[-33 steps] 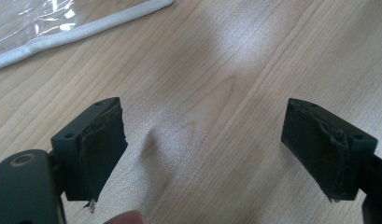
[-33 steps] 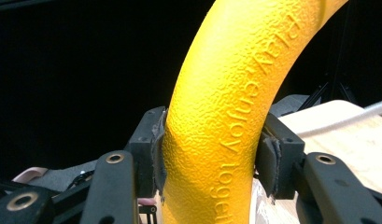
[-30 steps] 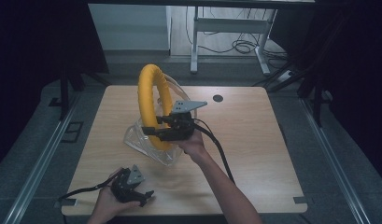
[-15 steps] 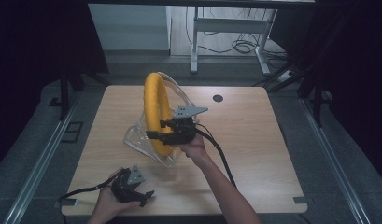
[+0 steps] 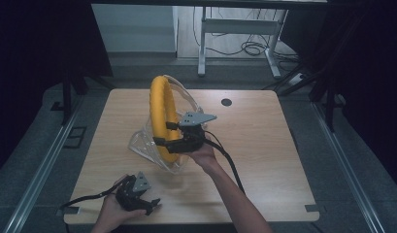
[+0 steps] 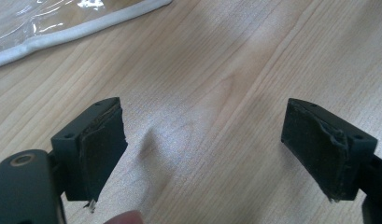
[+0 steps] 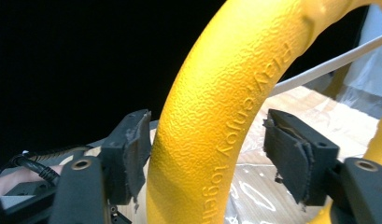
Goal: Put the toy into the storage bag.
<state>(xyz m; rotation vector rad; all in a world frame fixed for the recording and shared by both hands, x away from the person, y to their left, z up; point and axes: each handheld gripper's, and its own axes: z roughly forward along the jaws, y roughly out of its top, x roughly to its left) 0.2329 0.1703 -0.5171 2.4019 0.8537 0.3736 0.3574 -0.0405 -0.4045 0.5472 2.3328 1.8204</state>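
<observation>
On a pale wood tabletop [image 5: 264, 145] in a dim room, easing the right hand-held gripper [image 7: 205, 161], jaws just opened off the upright yellow ring [image 5: 163, 116] in its clear bag [image 5: 140, 145], straight back without tipping it; left hand-held gripper [image 6: 202, 149] idle, released.

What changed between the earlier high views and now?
The right gripper has just been opening its jaws around the yellow ring; in its own view the pads now stand off the ring on both sides. The ring has tipped slightly toward upright inside the clear plastic bag. The left gripper kept its place at the table's near edge, open.
</observation>
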